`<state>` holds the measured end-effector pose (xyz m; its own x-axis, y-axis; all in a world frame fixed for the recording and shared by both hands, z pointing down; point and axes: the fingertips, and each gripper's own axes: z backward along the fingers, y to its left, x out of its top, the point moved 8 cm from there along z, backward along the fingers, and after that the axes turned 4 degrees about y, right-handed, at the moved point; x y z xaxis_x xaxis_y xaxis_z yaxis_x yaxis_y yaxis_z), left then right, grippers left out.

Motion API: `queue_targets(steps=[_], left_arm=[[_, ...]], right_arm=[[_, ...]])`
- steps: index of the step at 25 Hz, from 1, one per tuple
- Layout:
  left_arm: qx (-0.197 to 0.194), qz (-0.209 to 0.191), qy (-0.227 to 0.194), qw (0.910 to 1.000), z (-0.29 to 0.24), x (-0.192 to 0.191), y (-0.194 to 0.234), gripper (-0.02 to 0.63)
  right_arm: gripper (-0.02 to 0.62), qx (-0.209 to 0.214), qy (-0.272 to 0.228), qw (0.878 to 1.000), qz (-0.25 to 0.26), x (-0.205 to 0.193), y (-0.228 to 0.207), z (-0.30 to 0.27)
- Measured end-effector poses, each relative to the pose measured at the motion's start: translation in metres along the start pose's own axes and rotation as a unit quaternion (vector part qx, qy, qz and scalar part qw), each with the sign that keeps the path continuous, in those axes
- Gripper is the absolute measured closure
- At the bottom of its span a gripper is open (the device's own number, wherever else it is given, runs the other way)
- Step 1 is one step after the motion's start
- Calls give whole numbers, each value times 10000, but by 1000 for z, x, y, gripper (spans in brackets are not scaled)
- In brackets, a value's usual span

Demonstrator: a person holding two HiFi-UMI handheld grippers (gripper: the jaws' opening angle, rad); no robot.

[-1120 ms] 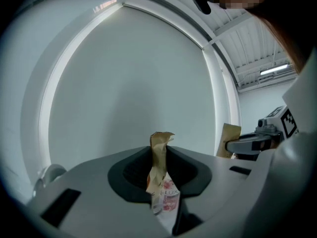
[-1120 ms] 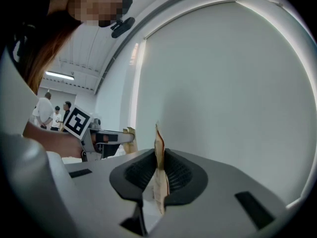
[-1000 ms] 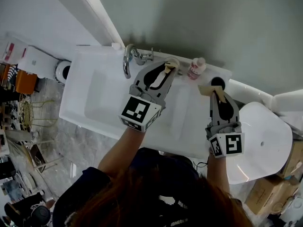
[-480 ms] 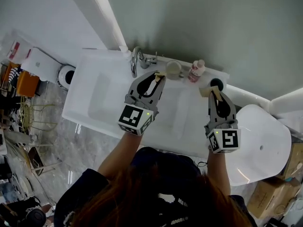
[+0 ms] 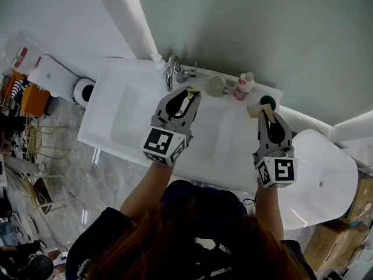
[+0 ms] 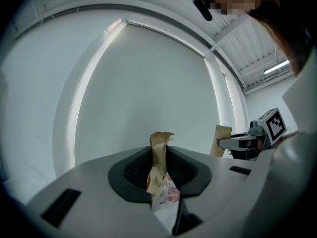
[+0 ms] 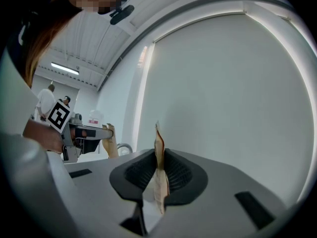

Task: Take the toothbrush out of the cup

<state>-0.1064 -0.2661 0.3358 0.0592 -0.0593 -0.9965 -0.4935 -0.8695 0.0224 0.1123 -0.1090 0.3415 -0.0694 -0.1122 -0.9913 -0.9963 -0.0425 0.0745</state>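
Toothbrush: I cannot see it plainly. I cannot tell if it is in the cup or inside a wrapper.
Cup [image 5: 216, 84]: pale, on the back edge of the sink [image 5: 116, 118], between the tap [image 5: 171, 73] and the little pink bottle [image 5: 243, 86].
Left gripper [image 5: 191, 92] [image 6: 160, 155]: squeezed shut on a crumpled tan wrapper [image 5: 192, 90] [image 6: 159, 150] with white and pink print. It is over the sink bowl, near the cup, not touching it.
Right gripper [image 5: 262, 113] [image 7: 158, 157]: squeezed shut on a flat tan paper piece [image 5: 254, 111] [image 7: 159, 177]. It is over the right end of the sink, beside a dark round thing [image 5: 268, 101].
Toilet lid [image 5: 326, 179]: white, to the right of the sink.
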Motion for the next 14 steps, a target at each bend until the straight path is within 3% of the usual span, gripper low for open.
queue_targets(steps=[14], left_arm=[[48, 1, -20, 10000, 3, -3, 0, 514]], right_arm=[[531, 16, -9, 10000, 29, -1, 1, 2]])
